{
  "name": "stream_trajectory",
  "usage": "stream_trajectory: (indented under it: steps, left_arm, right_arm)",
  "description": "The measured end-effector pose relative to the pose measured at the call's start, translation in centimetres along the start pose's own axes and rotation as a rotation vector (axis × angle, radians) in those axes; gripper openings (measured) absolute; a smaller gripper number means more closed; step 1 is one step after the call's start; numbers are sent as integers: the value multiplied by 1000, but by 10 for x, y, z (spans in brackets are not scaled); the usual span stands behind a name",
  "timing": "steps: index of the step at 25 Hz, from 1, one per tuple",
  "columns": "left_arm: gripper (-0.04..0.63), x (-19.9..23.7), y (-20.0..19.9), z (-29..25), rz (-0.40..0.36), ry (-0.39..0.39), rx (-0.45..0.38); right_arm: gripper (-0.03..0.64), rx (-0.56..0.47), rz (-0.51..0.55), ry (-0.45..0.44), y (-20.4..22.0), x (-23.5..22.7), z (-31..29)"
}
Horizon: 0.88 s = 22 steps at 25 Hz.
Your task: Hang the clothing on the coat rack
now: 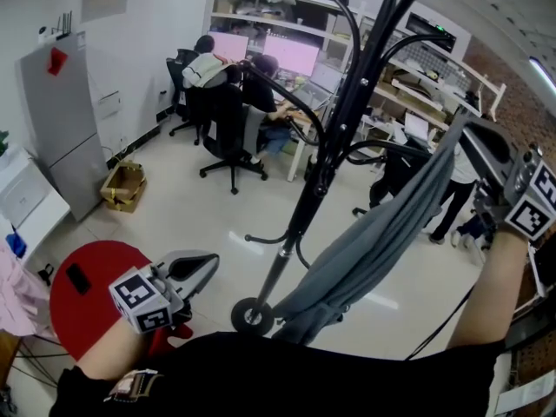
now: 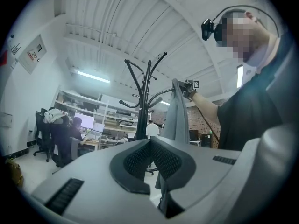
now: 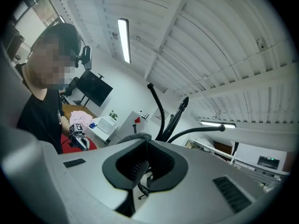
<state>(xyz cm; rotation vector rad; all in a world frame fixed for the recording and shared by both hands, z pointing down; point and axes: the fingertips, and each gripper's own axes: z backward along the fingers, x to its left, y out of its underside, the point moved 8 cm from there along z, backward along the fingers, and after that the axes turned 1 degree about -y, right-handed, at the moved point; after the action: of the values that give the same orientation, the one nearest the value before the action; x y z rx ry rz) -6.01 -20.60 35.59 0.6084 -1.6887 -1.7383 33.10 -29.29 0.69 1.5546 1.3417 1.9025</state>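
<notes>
The black coat rack rises from its round base in front of me, its curved hooks spreading near the top. A long grey garment droops from my right gripper, which is raised beside the hooks and shut on the cloth's upper end. A bit of the grey cloth shows at the right gripper's tip, with the hooks just beyond. My left gripper hangs low at the left, shut and empty. The left gripper view shows the rack and garment beyond the left gripper.
A red round stool is under my left arm, with pink cloth at the far left. A grey cabinet and cardboard box stand by the left wall. People sit at desks behind the rack; another stands at right.
</notes>
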Motion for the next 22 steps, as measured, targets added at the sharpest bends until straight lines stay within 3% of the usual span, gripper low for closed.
stream_trajectory:
  steps: [8, 14, 18, 22]
  left_arm:
    - [5, -11, 2, -12, -4, 27, 12]
    - [5, -15, -11, -24, -31, 56, 4]
    - [5, -21, -54, -42, -106, 100, -52]
    - [5, -50, -121, -84, -187, 210, -99]
  right_arm:
    - [10, 104, 71, -21, 10, 22, 19]
    - [9, 117, 69, -18, 5, 28, 15]
    - [9, 106, 36, -3, 5, 33, 13]
    - [9, 104, 24, 11, 3, 35, 11]
